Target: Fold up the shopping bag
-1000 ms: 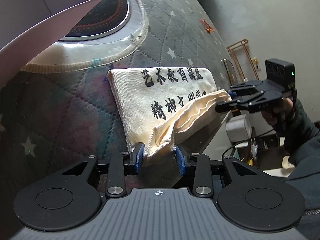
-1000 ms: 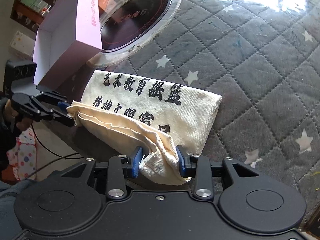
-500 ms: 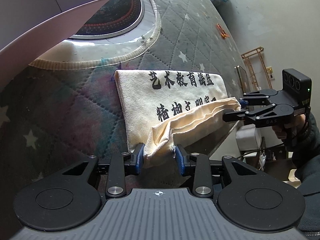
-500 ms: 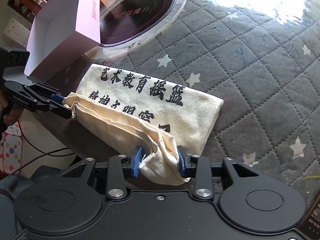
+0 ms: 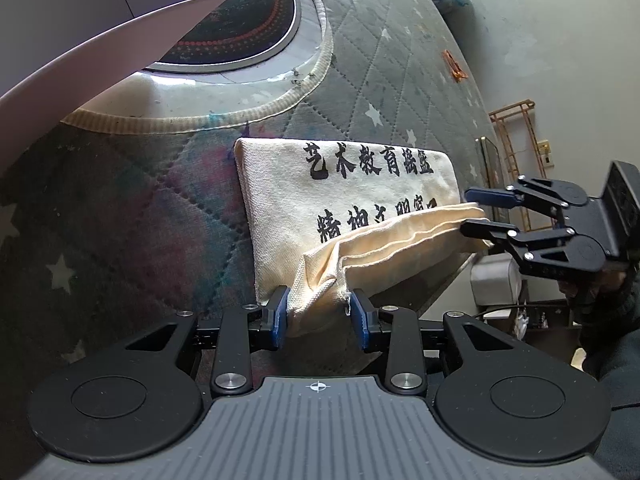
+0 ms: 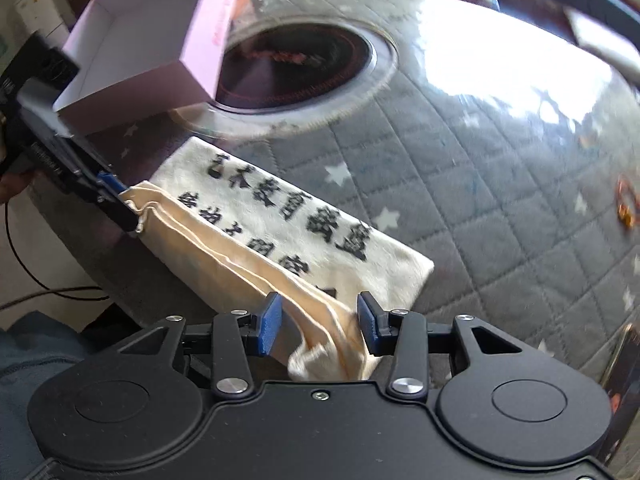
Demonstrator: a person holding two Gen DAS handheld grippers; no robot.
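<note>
Cream canvas shopping bag [image 5: 352, 196] printed 艺术教育摇篮, left claw [image 5: 319, 317] pinching one corner, right claw [image 6: 319, 323] spread around the other.

A round table covered by a grey quilted cloth [image 5: 132, 220] with white stars carries everything. Directly ahead of both grippers the cream shopping bag [image 5: 340, 196] printed with black characters lies flat on the cloth near the table's edge, its near edge lifted off it. Beyond the bag a round black cooktop [image 6: 296, 68] sits in the table's middle, a pink box [image 6: 160, 36] resting partly over it, and a small orange object [image 5: 454, 65] lies farther off on the cloth.
</note>
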